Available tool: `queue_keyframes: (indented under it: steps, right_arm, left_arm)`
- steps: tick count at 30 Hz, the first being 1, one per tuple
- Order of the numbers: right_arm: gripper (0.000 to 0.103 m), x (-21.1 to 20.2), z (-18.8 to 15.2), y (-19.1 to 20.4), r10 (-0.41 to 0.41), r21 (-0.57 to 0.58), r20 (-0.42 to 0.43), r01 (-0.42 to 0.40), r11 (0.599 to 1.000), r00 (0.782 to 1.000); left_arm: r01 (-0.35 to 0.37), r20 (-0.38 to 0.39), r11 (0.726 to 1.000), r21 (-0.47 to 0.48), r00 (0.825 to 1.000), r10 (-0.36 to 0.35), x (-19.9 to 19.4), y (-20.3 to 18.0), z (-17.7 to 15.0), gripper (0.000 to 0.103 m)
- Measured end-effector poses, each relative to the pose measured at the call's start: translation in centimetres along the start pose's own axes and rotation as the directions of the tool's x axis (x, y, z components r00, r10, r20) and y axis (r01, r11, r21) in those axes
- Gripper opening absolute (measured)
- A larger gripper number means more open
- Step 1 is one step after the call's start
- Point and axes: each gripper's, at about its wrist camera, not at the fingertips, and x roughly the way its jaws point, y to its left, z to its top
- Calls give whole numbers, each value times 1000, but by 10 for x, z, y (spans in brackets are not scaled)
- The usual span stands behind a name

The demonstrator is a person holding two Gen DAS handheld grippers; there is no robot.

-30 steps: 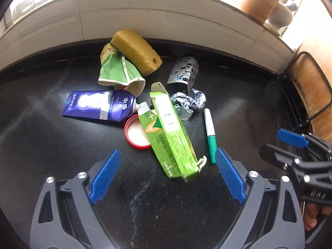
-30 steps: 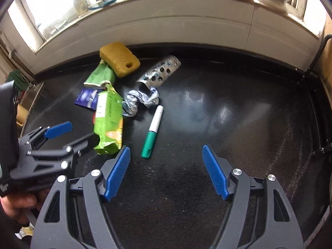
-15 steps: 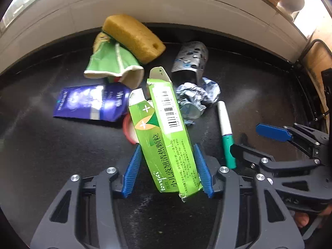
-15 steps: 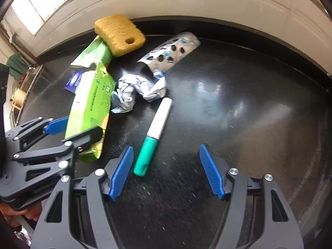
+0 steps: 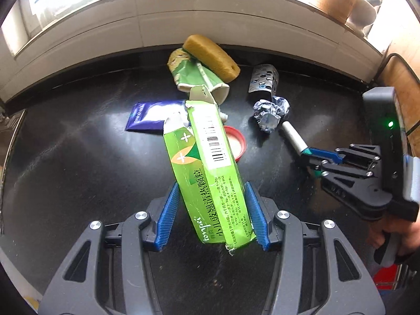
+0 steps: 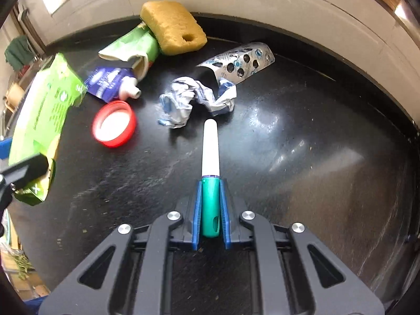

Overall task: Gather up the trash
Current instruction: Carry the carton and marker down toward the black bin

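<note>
Left gripper (image 5: 211,214) clamped on green carton (image 5: 207,168); right gripper (image 6: 210,210) clamped on marker (image 6: 210,173). Red lid (image 6: 114,124) on counter, left of marker.

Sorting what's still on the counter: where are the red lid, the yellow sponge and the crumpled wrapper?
red lid (image 6: 114,124), right wrist view, white inside.
yellow sponge (image 6: 172,27), right wrist view, top face.
crumpled wrapper (image 6: 194,101), right wrist view, middle folds.

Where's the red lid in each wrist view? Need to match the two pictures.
Left wrist: red lid sits centre, mostly hidden behind the green carton that the left gripper holds.
Right wrist: red lid lies left of centre, fully visible, open side up, on the black counter.
Shared landmark: the yellow sponge by the back wall.
</note>
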Motion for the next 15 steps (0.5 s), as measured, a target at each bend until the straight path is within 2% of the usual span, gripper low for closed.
queue_keyframes:
  steps: [7,15]
  right_arm:
    - [14,-56,-16,14,35,44,55,-37,998,998]
    - [14,-89,-26,47,38,32,102,-42,999,994]
  left_arm:
    - [-8,24,1000,-22,1000,9,-30,23,-30,50]
    - [-19,42,1000,-15,999,20,-53,45,-58,50]
